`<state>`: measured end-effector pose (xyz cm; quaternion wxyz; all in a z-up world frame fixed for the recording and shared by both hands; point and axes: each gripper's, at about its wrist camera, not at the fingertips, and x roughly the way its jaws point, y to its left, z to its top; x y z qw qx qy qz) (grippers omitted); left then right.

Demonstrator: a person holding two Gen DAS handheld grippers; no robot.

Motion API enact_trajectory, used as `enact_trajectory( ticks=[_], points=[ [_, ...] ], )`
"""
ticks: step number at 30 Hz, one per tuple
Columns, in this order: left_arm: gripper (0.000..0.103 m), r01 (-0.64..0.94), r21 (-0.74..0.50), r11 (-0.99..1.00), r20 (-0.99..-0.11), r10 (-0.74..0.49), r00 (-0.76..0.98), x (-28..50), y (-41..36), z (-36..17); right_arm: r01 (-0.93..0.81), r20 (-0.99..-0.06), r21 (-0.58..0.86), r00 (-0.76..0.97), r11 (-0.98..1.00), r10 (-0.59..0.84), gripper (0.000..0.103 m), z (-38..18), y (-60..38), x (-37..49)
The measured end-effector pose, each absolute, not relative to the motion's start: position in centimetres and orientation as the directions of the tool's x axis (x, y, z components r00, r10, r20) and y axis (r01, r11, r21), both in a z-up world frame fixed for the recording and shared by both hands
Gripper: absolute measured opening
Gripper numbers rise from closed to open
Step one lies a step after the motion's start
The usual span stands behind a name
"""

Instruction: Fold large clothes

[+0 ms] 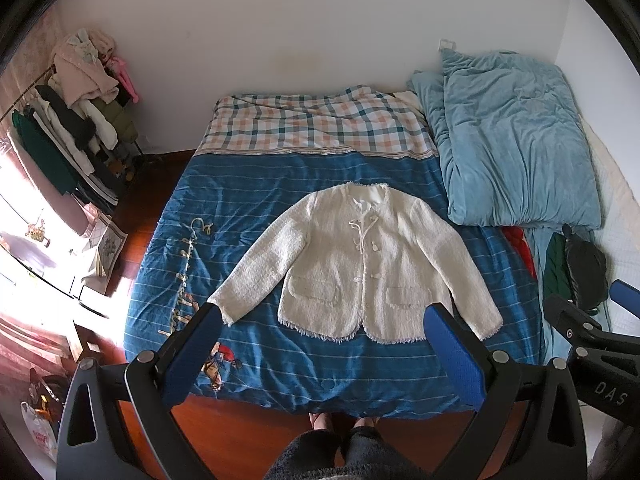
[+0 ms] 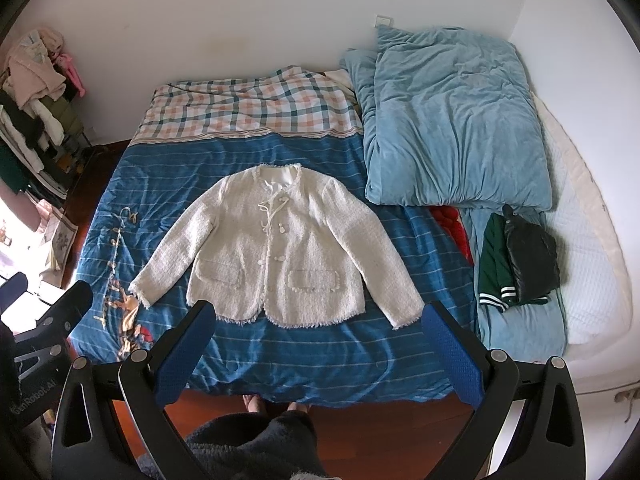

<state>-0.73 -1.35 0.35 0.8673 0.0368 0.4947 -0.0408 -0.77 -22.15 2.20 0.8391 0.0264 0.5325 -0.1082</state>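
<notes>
A: Jacket [image 1: 360,264] lies flat, face up, mid-bed [image 1: 280,360], sleeves spread, ready for folding.
B: Left tool [image 1: 320,332] and right tool [image 2: 318,326] hover at the near edge, fingers spread, empty.

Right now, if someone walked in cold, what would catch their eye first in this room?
First the white jacket, laid flat face up with sleeves spread, in the middle of the blue striped bedspread. Next the light blue duvet, bunched against the wall to the jacket's right, with a dark folded garment just below it. Both grippers, left and right, hang open above the bed's near edge.
</notes>
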Motion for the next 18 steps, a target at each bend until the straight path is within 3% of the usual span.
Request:
enact_trajectory(
  ticks=[18],
  points=[
    [0.103, 0.107, 0.023, 0.994, -0.861, -0.034, 0.507, -0.56, -1.39, 0.40, 0.213, -0.898, -0.067, 0.413, 0.975, -0.151, 0.103, 2.56, -21.64, -1.19]
  ],
)
